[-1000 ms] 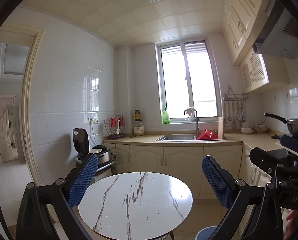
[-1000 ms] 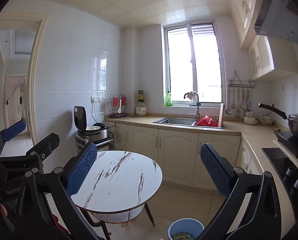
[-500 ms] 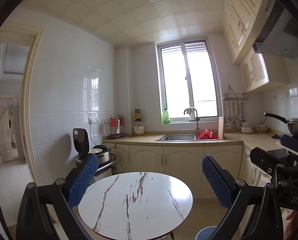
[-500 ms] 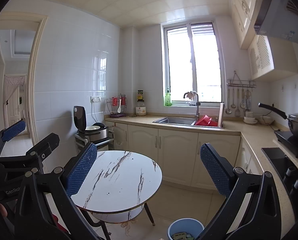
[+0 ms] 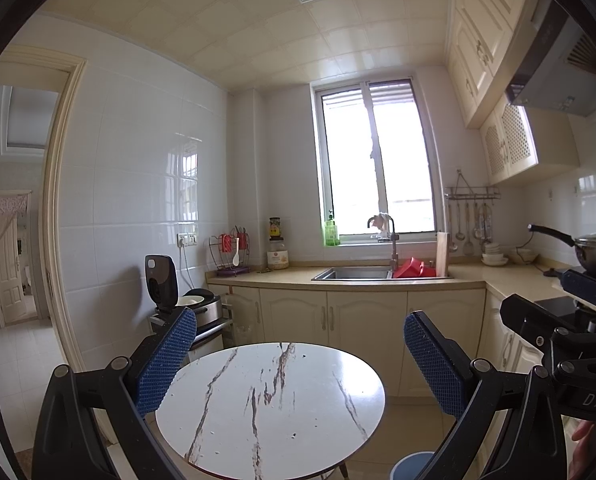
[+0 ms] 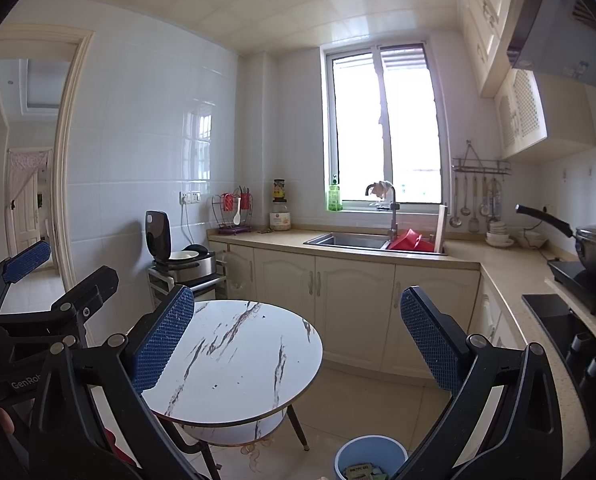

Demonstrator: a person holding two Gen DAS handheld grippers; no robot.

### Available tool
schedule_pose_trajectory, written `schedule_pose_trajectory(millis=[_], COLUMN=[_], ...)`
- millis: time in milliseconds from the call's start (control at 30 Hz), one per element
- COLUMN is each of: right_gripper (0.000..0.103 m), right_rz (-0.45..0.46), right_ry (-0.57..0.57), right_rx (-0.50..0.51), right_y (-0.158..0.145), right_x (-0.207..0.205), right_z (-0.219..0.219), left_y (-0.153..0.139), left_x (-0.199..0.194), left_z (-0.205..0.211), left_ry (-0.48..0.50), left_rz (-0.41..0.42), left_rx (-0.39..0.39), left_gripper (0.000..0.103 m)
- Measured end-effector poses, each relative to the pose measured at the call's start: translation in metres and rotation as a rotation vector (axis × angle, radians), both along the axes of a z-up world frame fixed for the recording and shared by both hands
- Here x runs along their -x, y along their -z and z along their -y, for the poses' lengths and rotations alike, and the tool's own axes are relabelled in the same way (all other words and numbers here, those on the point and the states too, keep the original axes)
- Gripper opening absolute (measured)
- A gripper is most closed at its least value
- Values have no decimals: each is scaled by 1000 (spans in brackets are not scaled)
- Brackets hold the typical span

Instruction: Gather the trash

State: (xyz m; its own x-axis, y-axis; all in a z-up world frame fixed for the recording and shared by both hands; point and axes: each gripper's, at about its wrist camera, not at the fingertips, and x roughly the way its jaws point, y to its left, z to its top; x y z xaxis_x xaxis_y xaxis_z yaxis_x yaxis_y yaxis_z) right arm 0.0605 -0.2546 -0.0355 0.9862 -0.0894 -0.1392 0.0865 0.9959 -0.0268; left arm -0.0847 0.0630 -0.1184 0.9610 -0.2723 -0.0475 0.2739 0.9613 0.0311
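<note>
Kitchen, white-tiled walls, cream cabinets, window [image 5: 375,160] over a steel sink [image 5: 351,273]. Round marble-pattern tabletop [image 5: 270,404] stands in the foreground of both wrist views.

Left gripper [image 5: 299,356]: released, blue-padded fingers [image 5: 166,356] spread wide, nothing between them; held above the near edge of the tabletop. Right gripper [image 6: 298,340]: likewise released and empty, its fingers [image 6: 427,340] framing the right side of the tabletop and the cabinet fronts. Each gripper shows at the edge of the other's view.

Trash: blue bin [image 6: 371,458] on the floor just right of the tabletop's legs, below the right gripper. Green-printed wrappers [image 6: 363,471] lie inside it. Only the bin's rim shows in the left wrist view [image 5: 413,465].

Elsewhere: open rice cooker [image 6: 178,256] on a trolley by the left wall; red item [image 6: 411,240] beside the sink; pan [image 6: 593,240] on the stove at right.
</note>
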Motion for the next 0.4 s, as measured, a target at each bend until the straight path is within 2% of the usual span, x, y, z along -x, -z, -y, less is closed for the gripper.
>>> schedule_pose_trajectory(millis=[400], right_gripper=[103], right_rz=[-9], right_ry=[1], right_rx=[-2], right_y=[1], right_x=[-1], right_z=[1], left_y=[-1], left_x=[1], left_z=[-3], left_ry=[0], left_rz=[-10], left_rx=[3], left_gripper=[102])
